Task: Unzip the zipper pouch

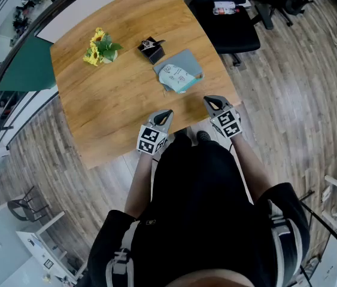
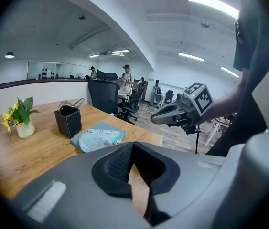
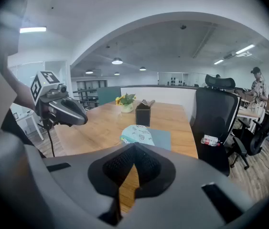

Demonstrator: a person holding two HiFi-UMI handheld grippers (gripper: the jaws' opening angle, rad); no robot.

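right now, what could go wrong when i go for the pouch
Both the left gripper and right gripper are shut, so they may just shove the pouch. It lies loose on a blue sheet and could slide when pulled. The black box stands close behind it and might tip.

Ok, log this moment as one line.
left tongs: shut, empty | right tongs: shut, empty | pale patterned zipper pouch: untouched, on grey-blue mat, light wooden table

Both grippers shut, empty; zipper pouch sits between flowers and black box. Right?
No: the head view shows the black box between the flowers and the zipper pouch. Left gripper and right gripper are shut, empty.
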